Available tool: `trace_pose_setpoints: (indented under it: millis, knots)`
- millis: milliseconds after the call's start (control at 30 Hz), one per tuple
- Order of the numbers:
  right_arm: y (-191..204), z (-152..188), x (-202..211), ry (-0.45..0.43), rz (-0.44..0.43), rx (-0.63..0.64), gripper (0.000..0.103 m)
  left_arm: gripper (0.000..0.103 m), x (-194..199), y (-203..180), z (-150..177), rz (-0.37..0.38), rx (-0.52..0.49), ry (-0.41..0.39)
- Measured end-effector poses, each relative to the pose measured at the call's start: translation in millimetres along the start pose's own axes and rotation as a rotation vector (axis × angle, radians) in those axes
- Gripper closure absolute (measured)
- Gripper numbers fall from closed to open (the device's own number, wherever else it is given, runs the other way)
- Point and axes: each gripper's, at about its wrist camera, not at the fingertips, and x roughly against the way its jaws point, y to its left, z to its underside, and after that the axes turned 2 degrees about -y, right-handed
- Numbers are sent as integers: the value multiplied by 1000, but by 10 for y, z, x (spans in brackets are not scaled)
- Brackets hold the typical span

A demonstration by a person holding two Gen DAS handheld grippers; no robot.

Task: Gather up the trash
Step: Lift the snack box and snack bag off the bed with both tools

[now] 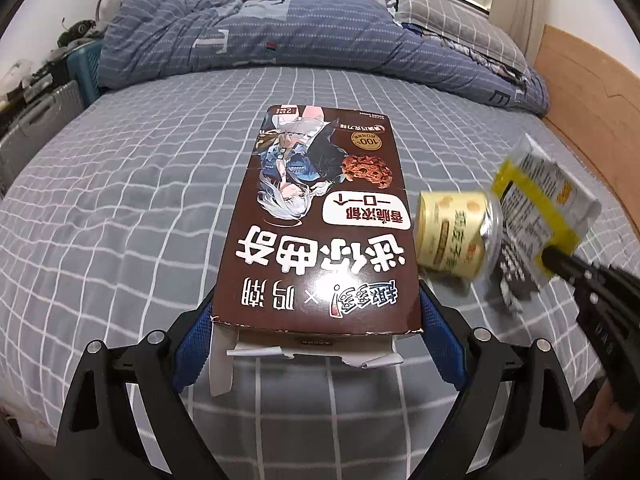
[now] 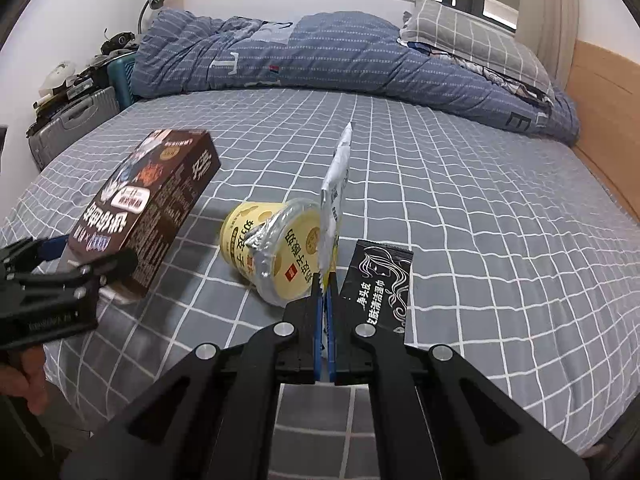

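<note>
The brown cookie box (image 1: 316, 236) (near flap torn open, contents unseen) was clamped lengthwise by the left gripper (image 1: 316, 320) above the bed (image 1: 120, 200); a foil wrapper (image 2: 336, 184) was pinched upright in the right gripper (image 2: 325, 292), beside the tipped yellow cup (image 2: 272, 248).

A bed (image 2: 460, 208) with grey checked sheet holds a tipped yellow cup (image 2: 272, 252), black sachet (image 2: 380, 284) and rumpled blue quilt (image 2: 320, 56).

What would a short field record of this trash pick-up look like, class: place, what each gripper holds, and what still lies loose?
place: bed with grey checked sheet
left gripper: shut on brown cookie box, open end toward camera
right gripper: shut on thin silver and yellow wrapper, held edge-up
loose on bed: yellow cup on its side, foil lid peeled; black sachet lying flat
background: blue quilt, pillow
</note>
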Motion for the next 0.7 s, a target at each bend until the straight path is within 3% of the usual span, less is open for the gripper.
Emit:
trace_pose_setpoints:
  millis: [700]
  knots:
    - [77,327,486,5,3,-14,102,15,518,-60,516,8,9,-24]
